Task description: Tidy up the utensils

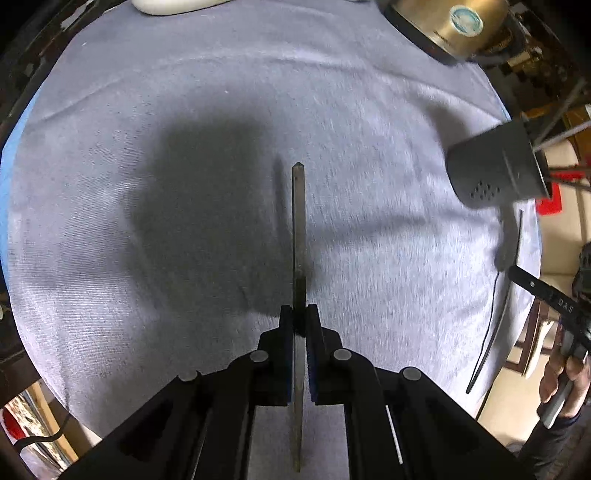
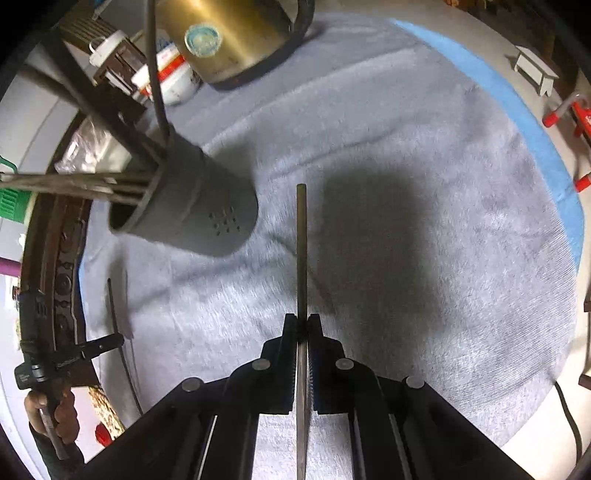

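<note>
Utensils are split between both grippers and a grey utensil holder point(image 2: 192, 206). The left gripper point(image 1: 299, 321) has its jaws clenched on a flat, dark utensil handle point(image 1: 297, 221), seen edge-on; the handle runs forward from between the pads and ends in a pointed tip above the grey cloth point(image 1: 221, 110) that covers the bench. What kind of utensil it is cannot be told from this angle. The right gripper point(image 2: 302, 325) likewise has its jaws clenched on a thin, dark utensil point(image 2: 301, 243) that sticks straight ahead over the cloth, its far end blunt; the working end is hidden behind the gripper body.

The utensil holder is a cylinder with small holes near its base. It stands on the cloth near the bench edge, ahead and to the left in the right wrist view, and at the right edge in the left wrist view. Several utensil handles point(image 2: 74, 182) stick out of its open mouth, fanning outward. A thin, dark curved strip point(image 2: 118, 332) lies on the cloth near the bench edge, beside the holder. A brass-coloured kettle point(image 2: 236, 37) with a round sticker stands at a far edge of the bench, well apart from both grippers. A white object point(image 1: 173, 5) sits at the far edge in the left wrist view. A blue band point(image 2: 517, 110) shows along the cloth's border. Each gripper casts a dark shadow on the cloth.
</note>
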Demonstrator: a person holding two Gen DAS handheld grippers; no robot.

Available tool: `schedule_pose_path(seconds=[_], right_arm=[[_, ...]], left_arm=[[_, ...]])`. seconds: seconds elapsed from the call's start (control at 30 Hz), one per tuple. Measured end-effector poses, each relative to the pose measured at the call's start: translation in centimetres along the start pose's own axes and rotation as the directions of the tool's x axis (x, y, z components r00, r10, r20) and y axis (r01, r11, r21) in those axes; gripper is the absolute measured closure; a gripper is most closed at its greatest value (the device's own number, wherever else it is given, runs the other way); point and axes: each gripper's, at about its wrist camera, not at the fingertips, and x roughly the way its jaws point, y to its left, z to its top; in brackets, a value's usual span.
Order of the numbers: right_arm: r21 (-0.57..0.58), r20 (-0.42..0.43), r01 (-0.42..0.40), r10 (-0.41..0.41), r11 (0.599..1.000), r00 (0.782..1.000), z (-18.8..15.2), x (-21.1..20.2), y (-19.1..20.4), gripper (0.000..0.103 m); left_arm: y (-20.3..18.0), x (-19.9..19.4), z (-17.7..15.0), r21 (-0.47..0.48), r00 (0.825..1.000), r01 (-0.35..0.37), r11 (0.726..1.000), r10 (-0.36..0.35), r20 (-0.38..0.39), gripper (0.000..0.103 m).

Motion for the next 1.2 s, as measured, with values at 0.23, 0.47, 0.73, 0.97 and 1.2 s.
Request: schedule_pose_path(seconds=[0.23,0.47,0.73,0.97,1.2], right_arm=[[-0.027,-0.062,0.012,-0.013,1.000,0.998,0.2,2.4,1.0,0.097],[-0.044,-0.076,0.016,-0.020,0.999,0.997,0.9,3.2,1.9,0.097],[-0.054,-0.076,0.020,-0.024,0.998,0.997,1.0,3.0,1.5,0.097],[-0.028,-0.056,0.002,-0.003,1.000,0.998,0.2,2.5,0.6,0.097],[-0.030,-0.052,-0.008,0.006,1.000,0.999,0.3,2.0,0.6,0.097]], left_arm=[[-0.8,-0.5,0.0,0.002,1.000,-0.006,1.000,0.006,0.010,0.097],[-0.2,0.9,0.4,-0.003,1.000,-0.016,1.000,0.016,-0.019,0.097],[0.1,1.2,0.3,-0.009,1.000,-0.015,1.000,0.015,-0.017,0.097],[-0.9,-0.3,-0.4,-0.007,1.000,-0.006,1.000,0.006,-0.001,0.097],[-1.4,-1.0,-0.2,-0.001,1.000,0.007,1.000,-0.007,0.022,0.097]])
